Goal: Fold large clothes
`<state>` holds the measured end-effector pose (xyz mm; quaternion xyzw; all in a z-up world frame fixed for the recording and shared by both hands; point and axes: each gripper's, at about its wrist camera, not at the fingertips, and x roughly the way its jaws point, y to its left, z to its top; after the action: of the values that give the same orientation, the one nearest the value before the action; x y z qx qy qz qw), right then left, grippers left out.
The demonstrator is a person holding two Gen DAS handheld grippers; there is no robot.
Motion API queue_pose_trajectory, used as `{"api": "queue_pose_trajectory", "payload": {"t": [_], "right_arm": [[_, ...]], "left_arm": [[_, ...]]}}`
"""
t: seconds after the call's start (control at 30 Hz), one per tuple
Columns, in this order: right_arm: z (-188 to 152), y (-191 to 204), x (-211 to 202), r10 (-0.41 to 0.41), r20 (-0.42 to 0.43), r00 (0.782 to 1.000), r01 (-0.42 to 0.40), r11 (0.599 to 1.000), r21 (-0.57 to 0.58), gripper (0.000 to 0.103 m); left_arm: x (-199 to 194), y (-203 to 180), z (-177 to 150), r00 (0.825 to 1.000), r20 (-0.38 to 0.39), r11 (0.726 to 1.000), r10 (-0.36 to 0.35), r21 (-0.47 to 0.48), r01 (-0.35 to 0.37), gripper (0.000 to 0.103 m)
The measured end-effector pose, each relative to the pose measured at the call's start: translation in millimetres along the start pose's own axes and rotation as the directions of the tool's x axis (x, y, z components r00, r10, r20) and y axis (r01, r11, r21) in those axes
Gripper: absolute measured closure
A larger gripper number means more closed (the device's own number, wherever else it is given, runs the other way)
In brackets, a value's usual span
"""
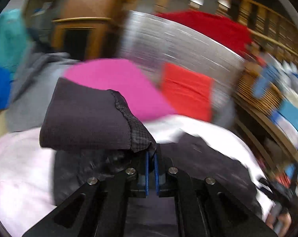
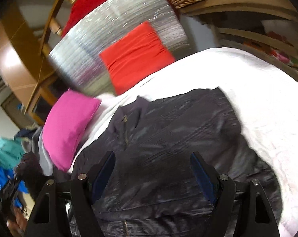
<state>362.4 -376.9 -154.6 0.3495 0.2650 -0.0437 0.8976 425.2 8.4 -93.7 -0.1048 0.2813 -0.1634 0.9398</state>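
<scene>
A dark zip-up jacket (image 2: 168,134) lies spread on a white sheet (image 2: 247,83). My left gripper (image 1: 152,154) is shut on the jacket's ribbed cuff (image 1: 85,116) and holds the sleeve lifted above the jacket body (image 1: 208,158). My right gripper (image 2: 153,164) is open and empty, hovering just above the middle of the jacket, beside its zipper (image 2: 126,136). Both views are motion-blurred.
A pink cushion (image 2: 68,126) and a red cushion (image 2: 135,55) lie past the jacket, near a silver mat (image 2: 113,25). A grey garment (image 1: 34,83) and teal and blue clothes (image 1: 5,45) sit to the left. Wooden shelves (image 1: 267,102) stand right.
</scene>
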Motion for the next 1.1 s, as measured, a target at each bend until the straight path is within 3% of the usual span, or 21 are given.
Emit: {"api": "queue_pose_trajectory", "payload": {"t": [0.1,0.17,0.3,0.33,0.37,0.43,0.47,0.5,0.57,0.63,0.7,0.8,0.93,1.03,1.1], "right_arm": [[7,-21,-6,-0.012,0.005,1.000,0.012,0.999,0.042,0.022],[11,-33,-10,-0.009,0.003,1.000,0.009,0.998,0.064,0.022],[17,-50,-17,-0.003,-0.008,1.000,0.004,0.996,0.088,0.022],[19,-54,-17,0.007,-0.015,1.000,-0.005,0.995,0.096,0.022],[21,-56,-16,0.018,-0.022,1.000,-0.015,0.995,0.100,0.022],[22,-57,-12,0.047,-0.046,0.998,-0.042,0.994,0.103,0.022],[22,-55,-8,0.068,-0.070,0.995,-0.061,0.993,0.099,0.022],[21,-53,-2,0.094,-0.103,0.990,-0.084,0.992,0.098,0.022],[19,-50,12,0.148,-0.170,0.974,-0.130,0.985,0.113,0.022],[16,-48,26,0.144,-0.222,0.964,-0.118,0.985,0.127,0.022],[14,-48,32,0.087,-0.226,0.970,-0.061,0.991,0.121,0.022],[14,-50,43,0.051,-0.306,0.951,-0.025,0.996,0.087,0.025],[7,-60,56,0.057,-0.381,0.923,-0.029,0.996,0.079,0.034],[-6,-57,68,0.092,-0.452,0.887,-0.066,0.995,0.074,0.046],[-18,-43,70,0.052,-0.475,0.879,-0.061,0.998,-0.004,0.053]], "left_arm": [[23,-69,-24,0.989,-0.088,0.990,-0.119,0.067,0.125,0.098],[43,-109,-42,0.965,-0.175,0.972,-0.196,0.097,0.215,0.098],[80,-148,-71,0.876,-0.394,0.947,-0.278,0.038,0.318,0.093],[82,-146,-70,0.866,-0.407,0.945,-0.290,0.020,0.326,0.091],[79,-142,-68,0.861,-0.403,0.941,-0.309,0.001,0.338,0.083],[65,-130,-58,0.879,-0.347,0.940,-0.327,-0.019,0.342,0.060],[54,-117,-48,0.907,-0.283,0.947,-0.313,-0.021,0.320,0.043],[48,-104,-36,0.932,-0.227,0.958,-0.284,-0.019,0.288,0.035],[35,-78,-24,0.966,-0.161,0.979,-0.204,-0.015,0.204,0.035],[34,-50,-15,0.988,-0.131,0.997,-0.079,-0.023,0.077,0.035],[44,-18,-16,0.989,-0.145,0.998,0.025,-0.056,-0.033,0.035],[69,34,-26,0.966,-0.237,0.977,0.105,-0.157,-0.145,0.036],[89,52,-31,0.947,-0.288,0.967,0.145,-0.163,-0.198,0.039],[94,55,-33,0.943,-0.298,0.974,0.150,-0.120,-0.193,0.047],[102,51,-39,0.937,-0.324,0.979,0.130,-0.108,-0.173,0.052]]}}
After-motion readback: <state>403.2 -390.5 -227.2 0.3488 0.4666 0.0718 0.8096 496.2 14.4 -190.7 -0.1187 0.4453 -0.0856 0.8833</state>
